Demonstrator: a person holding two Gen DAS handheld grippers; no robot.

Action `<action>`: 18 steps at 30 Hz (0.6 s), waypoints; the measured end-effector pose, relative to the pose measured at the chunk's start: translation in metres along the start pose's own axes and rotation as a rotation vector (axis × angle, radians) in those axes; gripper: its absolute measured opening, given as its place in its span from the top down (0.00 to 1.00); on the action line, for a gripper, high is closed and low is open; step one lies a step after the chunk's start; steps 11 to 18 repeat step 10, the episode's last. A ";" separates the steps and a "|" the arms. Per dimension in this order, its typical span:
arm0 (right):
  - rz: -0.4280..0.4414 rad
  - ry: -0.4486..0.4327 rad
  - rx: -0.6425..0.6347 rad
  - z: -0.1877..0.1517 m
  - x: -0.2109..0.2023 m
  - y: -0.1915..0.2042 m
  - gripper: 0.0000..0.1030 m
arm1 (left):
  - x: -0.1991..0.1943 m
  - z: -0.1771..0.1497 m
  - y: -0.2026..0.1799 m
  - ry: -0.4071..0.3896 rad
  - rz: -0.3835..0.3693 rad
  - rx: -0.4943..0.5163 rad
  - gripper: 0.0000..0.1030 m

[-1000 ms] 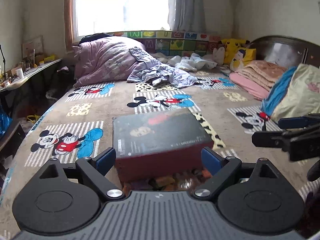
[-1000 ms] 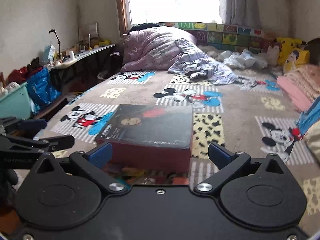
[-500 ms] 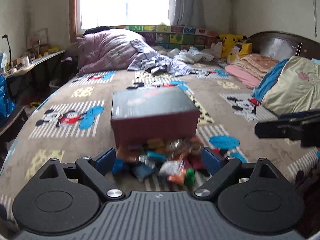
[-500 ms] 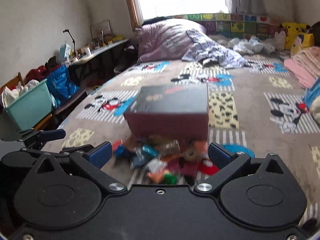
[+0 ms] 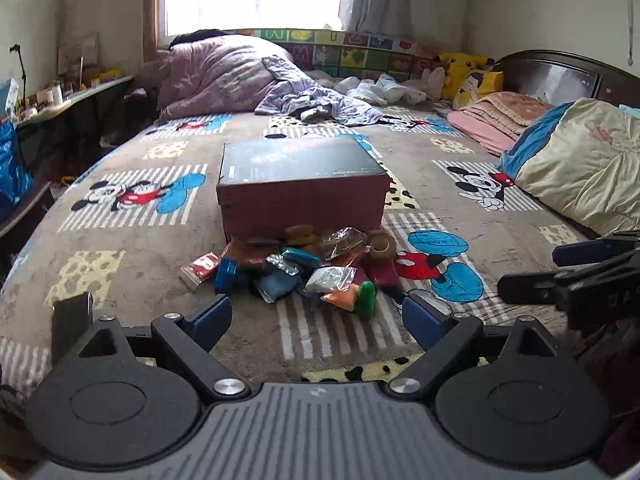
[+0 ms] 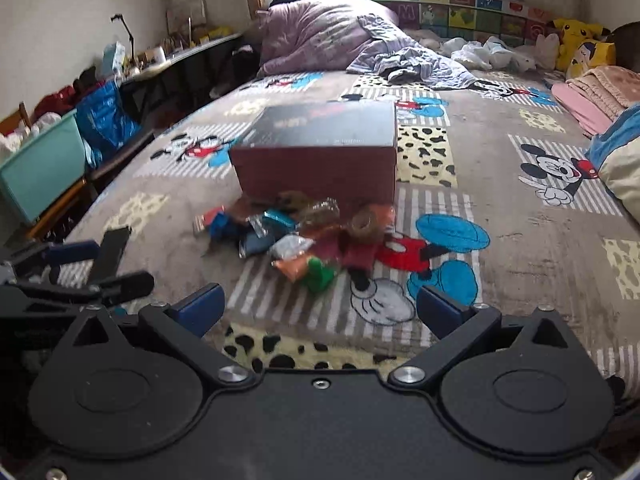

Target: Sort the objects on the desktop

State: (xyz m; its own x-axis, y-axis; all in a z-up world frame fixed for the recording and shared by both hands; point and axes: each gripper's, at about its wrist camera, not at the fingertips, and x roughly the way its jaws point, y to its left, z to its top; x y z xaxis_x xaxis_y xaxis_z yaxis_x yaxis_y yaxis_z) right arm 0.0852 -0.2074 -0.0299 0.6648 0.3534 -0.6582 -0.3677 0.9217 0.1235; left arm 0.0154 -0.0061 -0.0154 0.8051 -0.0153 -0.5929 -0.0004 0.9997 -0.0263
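Lying heaped: colourful packets point(image 5: 308, 268) against maroon box point(image 5: 300, 188), both hand-held grippers point(image 5: 316, 314) wide, empty.

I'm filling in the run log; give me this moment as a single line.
phase: before first pick | left gripper: open, empty | right gripper: open, empty | pile of small items: on bedspread, against closed box
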 end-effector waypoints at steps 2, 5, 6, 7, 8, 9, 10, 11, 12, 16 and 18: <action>-0.005 0.004 -0.010 -0.002 0.001 0.001 0.01 | -0.001 0.000 -0.001 -0.005 0.005 0.005 0.10; -0.009 0.009 -0.011 -0.003 0.001 0.002 0.01 | -0.002 0.000 -0.003 -0.013 0.013 0.013 0.10; -0.010 0.009 -0.008 -0.002 0.001 0.002 0.01 | -0.003 0.000 -0.004 -0.015 0.015 0.016 0.10; -0.010 0.010 -0.008 -0.002 0.001 0.002 0.01 | -0.003 0.000 -0.004 -0.017 0.014 0.018 0.10; -0.010 0.013 -0.008 -0.002 0.001 0.002 0.01 | -0.003 -0.001 -0.003 -0.020 0.007 0.018 0.10; -0.009 0.015 -0.007 -0.002 0.002 0.002 0.01 | -0.004 -0.001 -0.002 -0.023 0.001 0.016 0.10; -0.008 0.017 -0.007 -0.003 0.003 0.003 0.01 | -0.005 -0.001 -0.002 -0.024 0.000 0.013 0.10; -0.008 0.017 -0.007 -0.003 0.003 0.003 0.01 | -0.005 -0.001 -0.002 -0.024 0.000 0.013 0.10; -0.008 0.017 -0.007 -0.003 0.003 0.003 0.01 | -0.005 -0.001 -0.002 -0.024 0.000 0.013 0.10; -0.008 0.017 -0.007 -0.003 0.003 0.003 0.01 | -0.005 -0.001 -0.002 -0.024 0.000 0.013 0.10; -0.008 0.017 -0.007 -0.003 0.003 0.003 0.01 | -0.005 -0.001 -0.002 -0.024 0.000 0.013 0.10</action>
